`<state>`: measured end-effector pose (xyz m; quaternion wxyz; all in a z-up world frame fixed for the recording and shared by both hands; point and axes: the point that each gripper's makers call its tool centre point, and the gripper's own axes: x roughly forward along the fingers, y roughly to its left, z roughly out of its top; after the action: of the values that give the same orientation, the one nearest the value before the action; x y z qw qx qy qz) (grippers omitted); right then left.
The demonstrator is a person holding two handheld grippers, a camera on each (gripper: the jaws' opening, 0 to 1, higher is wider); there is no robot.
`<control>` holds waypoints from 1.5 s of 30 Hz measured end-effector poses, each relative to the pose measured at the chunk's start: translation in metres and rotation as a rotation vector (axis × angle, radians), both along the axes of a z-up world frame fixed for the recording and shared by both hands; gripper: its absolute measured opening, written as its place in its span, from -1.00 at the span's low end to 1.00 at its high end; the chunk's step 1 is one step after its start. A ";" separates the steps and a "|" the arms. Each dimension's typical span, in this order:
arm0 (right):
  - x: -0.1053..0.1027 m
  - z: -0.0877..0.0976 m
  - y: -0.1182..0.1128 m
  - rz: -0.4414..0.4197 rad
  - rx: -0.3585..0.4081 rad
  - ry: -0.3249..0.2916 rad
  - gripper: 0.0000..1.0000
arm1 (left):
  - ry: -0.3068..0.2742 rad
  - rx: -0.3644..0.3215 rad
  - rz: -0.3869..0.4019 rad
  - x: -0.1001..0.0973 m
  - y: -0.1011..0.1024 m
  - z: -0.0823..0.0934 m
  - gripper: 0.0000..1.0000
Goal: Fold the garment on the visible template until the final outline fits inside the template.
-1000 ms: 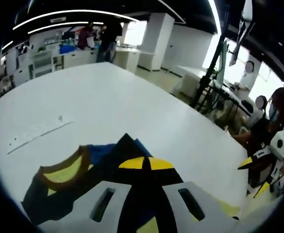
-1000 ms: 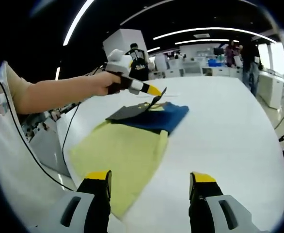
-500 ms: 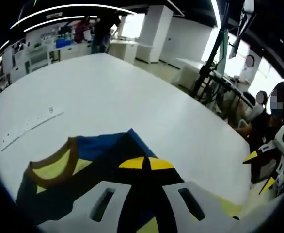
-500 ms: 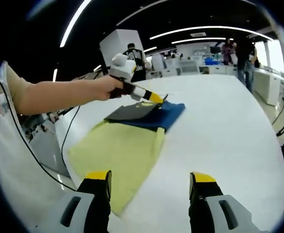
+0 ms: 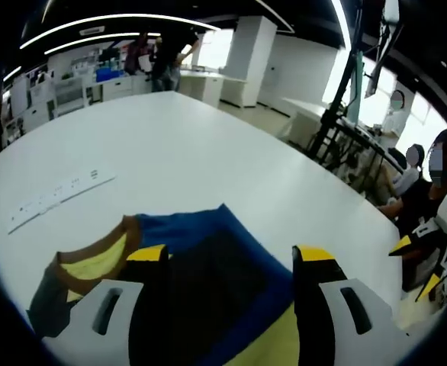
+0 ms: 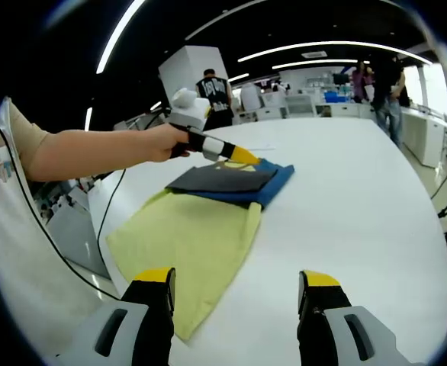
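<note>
Garment (image 6: 208, 221) partly folded on a white table (image 6: 361, 198), both grippers open.

In the right gripper view, the garment lies flat, its yellow body toward the camera, a blue band and a dark panel (image 6: 220, 179) at the far end. The left gripper (image 6: 248, 159), held in a hand (image 6: 159, 141), hovers over the far edge of the dark panel; its jaws stand apart and hold nothing. The right gripper (image 6: 239, 286), jaws wide, is just short of the garment's near corner. In the left gripper view, the brown-edged collar (image 5: 94, 255) lies left of the jaws, and a ruler (image 5: 59, 200) farther off.

Both claws (image 5: 229, 255) (image 6: 236, 280) agape
</note>
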<state>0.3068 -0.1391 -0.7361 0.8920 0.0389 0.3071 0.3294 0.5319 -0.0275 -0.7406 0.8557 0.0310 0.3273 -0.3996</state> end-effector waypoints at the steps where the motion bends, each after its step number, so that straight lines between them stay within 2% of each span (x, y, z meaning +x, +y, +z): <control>1: 0.000 0.001 0.002 0.004 -0.001 -0.002 0.27 | 0.000 -0.001 -0.004 -0.001 0.001 0.000 0.32; 12: 0.001 0.006 0.005 0.027 -0.009 -0.013 0.27 | 0.004 -0.032 -0.004 -0.013 0.011 0.009 0.44; 17: 0.001 0.006 0.009 0.036 -0.012 -0.011 0.27 | -0.022 -0.037 -0.002 -0.016 0.020 0.021 0.44; 35: 0.010 0.013 0.027 0.063 0.001 -0.038 0.27 | -0.042 -0.049 0.033 -0.034 0.056 0.037 0.47; 45: 0.012 0.013 0.035 0.083 -0.002 -0.040 0.27 | -0.042 -0.098 0.061 -0.048 0.069 0.046 0.47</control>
<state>0.3192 -0.1038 -0.7232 0.8835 0.0186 0.2910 0.3667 0.4843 0.0415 -0.6943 0.8746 -0.0127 0.2903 -0.3882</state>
